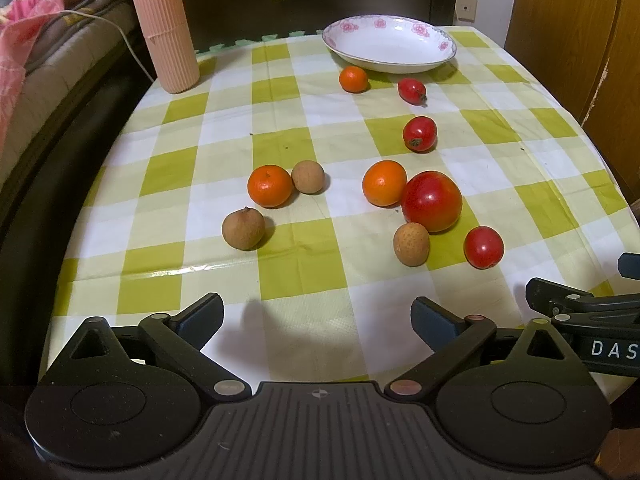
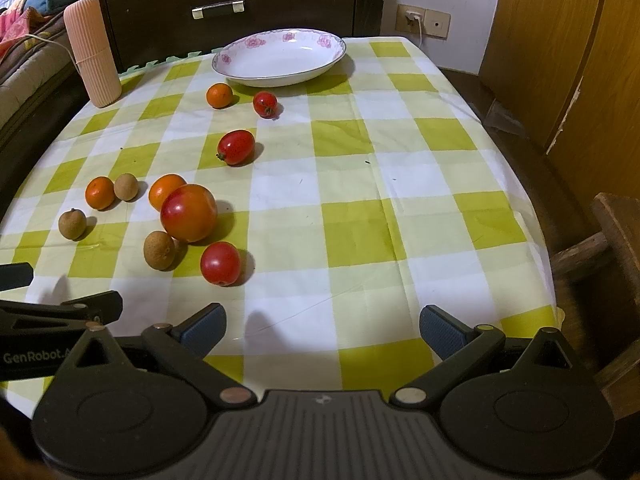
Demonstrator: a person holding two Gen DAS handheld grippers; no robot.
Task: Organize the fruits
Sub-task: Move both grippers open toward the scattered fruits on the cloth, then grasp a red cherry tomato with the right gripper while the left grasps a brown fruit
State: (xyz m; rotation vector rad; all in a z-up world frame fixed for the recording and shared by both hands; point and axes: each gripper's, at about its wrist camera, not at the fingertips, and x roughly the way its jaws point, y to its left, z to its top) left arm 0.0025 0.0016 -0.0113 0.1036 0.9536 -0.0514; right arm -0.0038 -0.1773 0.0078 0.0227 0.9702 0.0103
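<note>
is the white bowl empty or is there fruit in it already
Empty. The floral-rimmed bowl shows only bare white inside in both views; every fruit, like the large tomato, sits on the checked tablecloth.

Green-and-white checked tablecloth [image 1: 280, 128], pink-flowered white plate [image 1: 390, 46], ribbed pink cylinder [image 1: 164, 24].

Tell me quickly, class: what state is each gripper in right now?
Left gripper: open, holding nothing, above the checked tablecloth.
Right gripper: open, holding nothing, no fruit between its fingers.
</note>
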